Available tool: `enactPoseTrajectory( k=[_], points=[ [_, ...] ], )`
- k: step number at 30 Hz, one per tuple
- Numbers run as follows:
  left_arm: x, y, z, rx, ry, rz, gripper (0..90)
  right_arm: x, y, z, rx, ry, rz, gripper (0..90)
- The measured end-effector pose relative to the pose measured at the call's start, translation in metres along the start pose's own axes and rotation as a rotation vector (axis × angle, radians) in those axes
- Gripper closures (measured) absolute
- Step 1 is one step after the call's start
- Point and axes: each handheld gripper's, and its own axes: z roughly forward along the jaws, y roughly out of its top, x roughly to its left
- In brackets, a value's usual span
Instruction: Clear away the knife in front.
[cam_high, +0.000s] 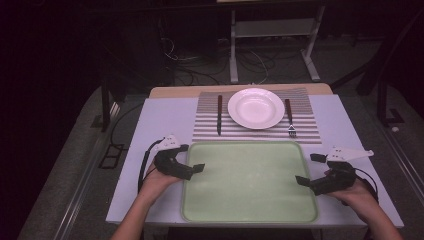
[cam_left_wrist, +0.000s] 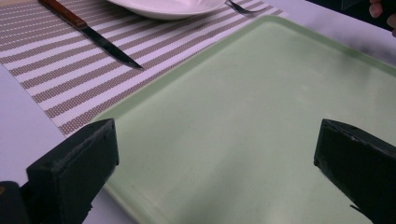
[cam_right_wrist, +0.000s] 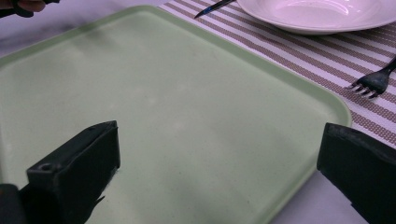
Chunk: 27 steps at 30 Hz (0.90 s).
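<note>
I hold my left gripper (cam_high: 192, 158) at the left edge of the pale green tray (cam_high: 250, 210), jaws spread wide and holding nothing. In the left gripper view one jaw sits over the tray's near-left rim and the other hangs above its bare floor. My right gripper (cam_high: 310, 169) is at the tray's right edge, also gaping wide and empty; in the right gripper view one jaw hovers over the tray's surface and the other sits out past its rim, above the worktop (cam_high: 165, 120).

The tray lies flat on the near half of the worktop, squarely between my two hands (nothing rests in it). Just beyond its far rim lies a striped placemat (cam_high: 260, 131). A white plate (cam_high: 256, 108) stands on the middle of the mat. A knife (cam_high: 219, 115) with a brown handle lies on the mat to the plate's left, blade pointing toward me. A fork (cam_high: 289, 117) lies to the plate's right, tines toward the tray and close to its far-right corner. Neither gripper touches the cutlery or the plate.
</note>
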Motion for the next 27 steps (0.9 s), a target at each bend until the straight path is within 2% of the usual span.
enactPoseTrajectory(
  k=[27],
  points=[
    [0.012,0.017,0.023,-0.010,0.008,0.006,0.0,0.000,-0.001,0.001,0.003,0.003,0.004,0.0]
  ],
)
